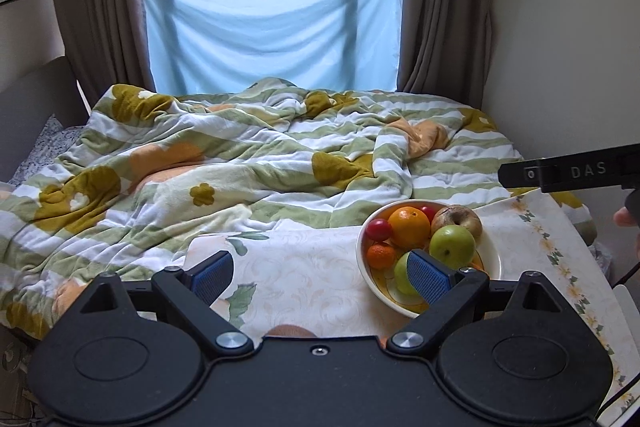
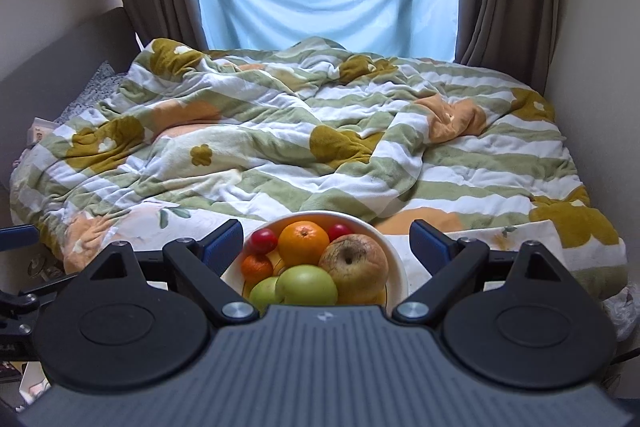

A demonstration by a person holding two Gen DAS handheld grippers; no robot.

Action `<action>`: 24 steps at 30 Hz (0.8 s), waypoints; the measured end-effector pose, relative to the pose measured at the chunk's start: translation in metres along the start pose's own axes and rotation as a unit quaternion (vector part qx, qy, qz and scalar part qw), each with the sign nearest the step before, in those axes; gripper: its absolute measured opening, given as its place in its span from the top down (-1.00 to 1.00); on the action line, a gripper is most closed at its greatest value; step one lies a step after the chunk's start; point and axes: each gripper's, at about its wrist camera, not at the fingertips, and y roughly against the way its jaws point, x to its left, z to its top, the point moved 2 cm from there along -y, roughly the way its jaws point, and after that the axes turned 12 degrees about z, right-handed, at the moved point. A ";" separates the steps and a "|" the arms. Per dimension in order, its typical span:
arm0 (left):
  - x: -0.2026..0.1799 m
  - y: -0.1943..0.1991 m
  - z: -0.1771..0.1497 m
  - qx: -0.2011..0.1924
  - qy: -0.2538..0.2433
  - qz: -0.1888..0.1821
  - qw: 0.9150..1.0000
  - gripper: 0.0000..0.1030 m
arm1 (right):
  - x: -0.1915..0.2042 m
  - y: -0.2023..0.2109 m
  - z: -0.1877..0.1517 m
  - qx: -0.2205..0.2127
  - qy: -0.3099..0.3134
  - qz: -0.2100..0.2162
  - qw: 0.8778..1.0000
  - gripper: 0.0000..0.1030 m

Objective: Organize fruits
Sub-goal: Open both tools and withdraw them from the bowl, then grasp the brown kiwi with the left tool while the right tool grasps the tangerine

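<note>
Rumpled green-striped blanket behind, and the white bowl sits on a floral-cloth table, piled with an orange, wrinkly brown apple, green apples, small red fruits. Left gripper and right gripper both gape wide, holding nothing.

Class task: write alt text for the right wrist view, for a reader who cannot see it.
A white ceramic bowl of fruit sits between the open blue-padded fingers of the right claw, holding a large orange, a wrinkled brown apple and two green apples. Behind lies a rumpled green-and-white striped floral blanket.
</note>
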 end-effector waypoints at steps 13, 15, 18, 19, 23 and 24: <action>0.006 0.045 -0.047 -0.008 0.006 0.010 1.000 -0.92 | 0.029 0.075 -0.050 -0.014 -0.011 0.020 1.000 -1.00; 0.010 0.045 -0.055 -0.003 0.005 0.005 1.000 -0.92 | 0.033 0.080 -0.058 -0.013 -0.017 0.021 1.000 -1.00; 0.016 0.039 -0.065 0.005 0.001 0.000 1.000 -0.92 | 0.040 0.083 -0.070 -0.009 -0.021 0.019 1.000 -1.00; 0.019 0.035 -0.069 0.007 -0.002 -0.002 1.000 -0.92 | 0.043 0.083 -0.075 -0.008 -0.023 0.018 1.000 -1.00; 0.024 0.012 -0.079 0.021 -0.023 -0.015 0.999 -0.92 | 0.050 0.072 -0.096 0.000 -0.034 0.010 0.999 -1.00; 0.026 0.005 -0.080 0.026 -0.028 -0.019 0.999 -0.92 | 0.051 0.067 -0.102 0.004 -0.036 0.005 0.999 -1.00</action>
